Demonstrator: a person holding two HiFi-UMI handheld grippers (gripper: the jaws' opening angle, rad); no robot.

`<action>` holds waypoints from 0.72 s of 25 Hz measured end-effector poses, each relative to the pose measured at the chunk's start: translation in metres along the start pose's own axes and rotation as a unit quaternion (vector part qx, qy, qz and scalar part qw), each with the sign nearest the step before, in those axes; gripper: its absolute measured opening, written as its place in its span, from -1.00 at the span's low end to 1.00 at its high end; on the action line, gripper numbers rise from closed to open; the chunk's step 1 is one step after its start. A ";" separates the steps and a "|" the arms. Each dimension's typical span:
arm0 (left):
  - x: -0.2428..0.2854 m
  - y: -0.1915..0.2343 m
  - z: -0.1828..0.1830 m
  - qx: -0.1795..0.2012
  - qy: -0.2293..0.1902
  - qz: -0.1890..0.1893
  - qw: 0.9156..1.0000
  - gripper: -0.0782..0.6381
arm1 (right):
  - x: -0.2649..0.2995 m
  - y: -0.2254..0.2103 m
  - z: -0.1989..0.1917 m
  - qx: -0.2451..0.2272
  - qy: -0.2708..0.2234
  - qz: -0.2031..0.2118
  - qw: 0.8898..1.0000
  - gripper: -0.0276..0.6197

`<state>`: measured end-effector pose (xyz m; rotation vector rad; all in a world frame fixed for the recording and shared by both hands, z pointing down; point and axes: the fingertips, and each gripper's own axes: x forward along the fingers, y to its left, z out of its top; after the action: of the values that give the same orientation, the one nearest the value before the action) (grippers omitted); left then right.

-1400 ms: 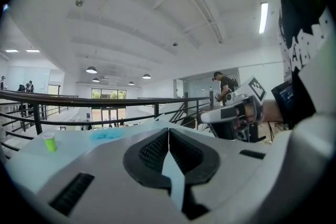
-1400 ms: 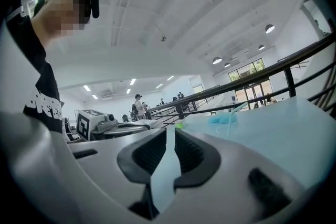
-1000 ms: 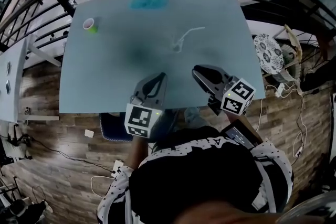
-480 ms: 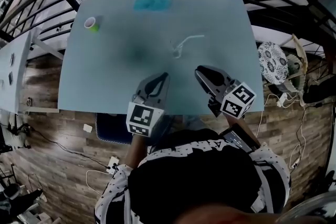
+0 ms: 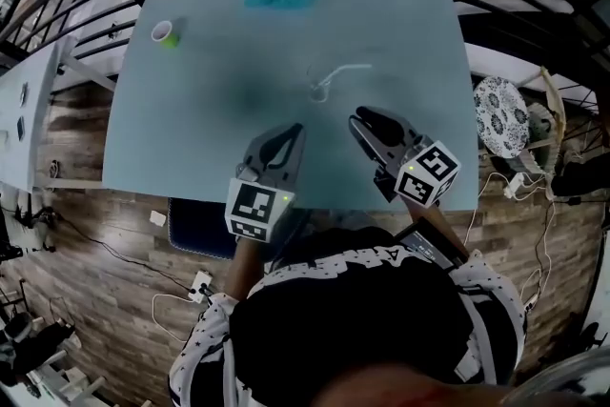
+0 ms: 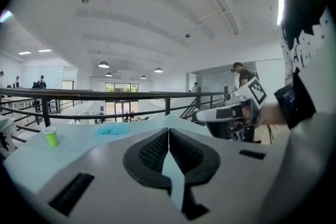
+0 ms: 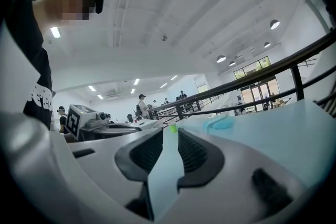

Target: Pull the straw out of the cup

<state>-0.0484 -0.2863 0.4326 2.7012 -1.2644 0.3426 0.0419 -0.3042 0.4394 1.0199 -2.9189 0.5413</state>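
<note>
Pale blue rectangular tabletop point(image 5: 400, 33) beside black metal railing point(image 6: 105, 94); clear plastic cup point(image 5: 317, 91) with white bent straw point(image 5: 343, 70) at twelve o'clock; left gripper point(image 5: 296, 132) closed, right gripper point(image 5: 358, 120) slightly parted, both empty.

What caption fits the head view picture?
Left gripper shut, right gripper open, facing a clear cup holding a white bent straw.

My right tool point(image 7: 170, 136) holds its jaws a little apart, with nothing between them but pale counter point(image 7: 278, 128). Past the tips sits a small green thing point(image 7: 172, 127), perhaps a cup. A blue heap point(image 7: 223, 122) lies further right, near the railing point(image 7: 297, 84).
</note>
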 end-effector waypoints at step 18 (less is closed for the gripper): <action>0.025 0.007 0.000 -0.008 0.014 0.017 1.000 -0.74 | 0.017 -0.042 -0.001 0.001 0.005 -0.015 1.000 -0.68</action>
<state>-0.0387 -0.3095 0.4389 2.6548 -1.3020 0.3713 0.0539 -0.3451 0.4557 1.0550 -2.8906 0.5458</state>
